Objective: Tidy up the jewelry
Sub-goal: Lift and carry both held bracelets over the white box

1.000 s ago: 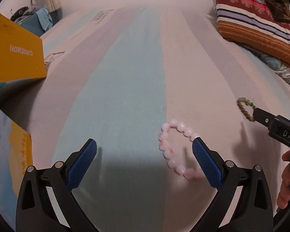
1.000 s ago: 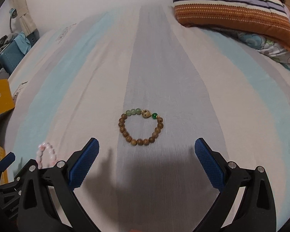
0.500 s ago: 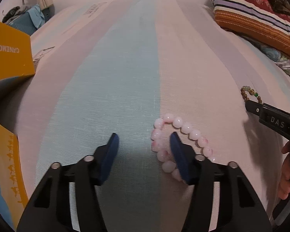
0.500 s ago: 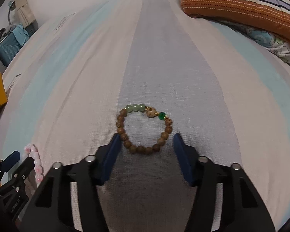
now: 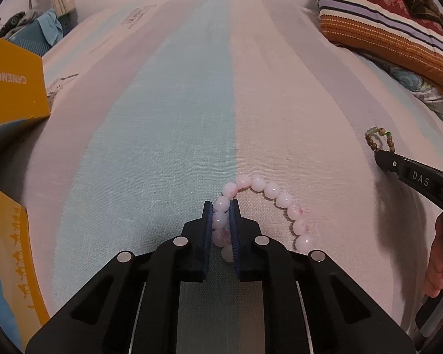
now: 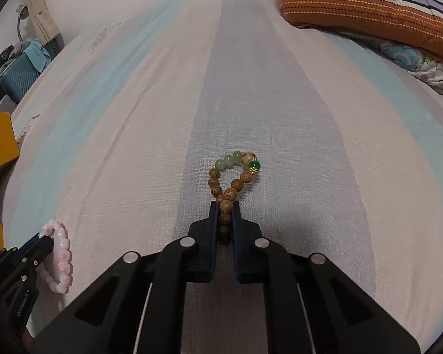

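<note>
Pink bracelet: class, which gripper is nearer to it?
Left. The left gripper is shut on the pink bracelet; the right gripper is off to its right, shut on the wooden bracelet.

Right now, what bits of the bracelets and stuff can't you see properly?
- Pink bracelet, left wrist view: its nearest beads are hidden behind the left gripper.
- Wooden bracelet, right wrist view: the beads pinched in the right gripper sit in dark shadow.
- Yellow box, left wrist view: cut off by the picture's edge.
- Stuff around the blue basket, right wrist view: too small to tell.
</note>
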The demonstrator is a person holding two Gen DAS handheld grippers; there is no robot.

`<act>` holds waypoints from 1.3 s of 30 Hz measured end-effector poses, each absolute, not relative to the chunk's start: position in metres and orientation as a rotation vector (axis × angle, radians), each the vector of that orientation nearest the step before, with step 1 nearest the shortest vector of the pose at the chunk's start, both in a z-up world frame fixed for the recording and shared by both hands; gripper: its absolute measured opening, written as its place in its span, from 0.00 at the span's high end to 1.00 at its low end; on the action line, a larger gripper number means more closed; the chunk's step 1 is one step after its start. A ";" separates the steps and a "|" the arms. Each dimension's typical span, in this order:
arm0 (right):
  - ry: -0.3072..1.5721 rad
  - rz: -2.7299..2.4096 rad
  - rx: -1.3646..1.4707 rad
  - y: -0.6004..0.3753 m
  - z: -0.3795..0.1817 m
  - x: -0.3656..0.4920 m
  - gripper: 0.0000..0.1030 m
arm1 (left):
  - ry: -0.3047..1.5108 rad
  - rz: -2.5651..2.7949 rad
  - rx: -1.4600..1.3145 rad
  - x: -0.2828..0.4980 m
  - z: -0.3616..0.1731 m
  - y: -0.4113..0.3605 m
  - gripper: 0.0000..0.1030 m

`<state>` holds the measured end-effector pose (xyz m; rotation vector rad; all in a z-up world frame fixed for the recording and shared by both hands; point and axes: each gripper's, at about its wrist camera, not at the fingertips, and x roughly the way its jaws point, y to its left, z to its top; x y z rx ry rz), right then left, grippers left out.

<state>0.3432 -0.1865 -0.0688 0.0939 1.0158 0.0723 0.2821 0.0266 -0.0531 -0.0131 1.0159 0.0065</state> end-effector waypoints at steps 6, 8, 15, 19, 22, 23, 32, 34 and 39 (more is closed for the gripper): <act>1.003 0.074 0.094 -0.186 -0.063 0.339 0.93 | 0.993 -0.012 -0.020 0.276 -0.040 0.022 0.90; 0.998 0.074 0.095 -0.186 -0.061 0.338 0.93 | 0.984 -0.016 -0.021 0.274 -0.036 0.022 0.90; 0.973 0.073 0.095 -0.188 -0.049 0.331 0.93 | 0.968 -0.023 -0.025 0.271 -0.026 0.020 0.90; 0.956 0.077 0.097 -0.188 -0.041 0.325 0.93 | 0.949 -0.033 -0.029 0.266 -0.019 0.018 0.90; 0.945 0.079 0.097 -0.189 -0.034 0.320 0.93 | 0.939 -0.039 -0.034 0.263 -0.014 0.017 0.90; 0.944 0.080 0.096 -0.190 -0.033 0.320 0.93 | 0.939 -0.041 -0.035 0.263 -0.013 0.017 0.90; 0.944 0.080 0.082 -0.186 -0.019 0.300 0.93 | 0.934 -0.055 -0.025 0.248 0.002 0.010 0.90; 0.942 0.083 0.079 -0.184 -0.015 0.293 0.93 | 0.925 -0.056 -0.024 0.242 0.008 0.010 0.90; 0.926 0.089 0.059 -0.180 0.004 0.274 0.93 | 0.910 -0.058 -0.026 0.228 0.024 0.008 0.90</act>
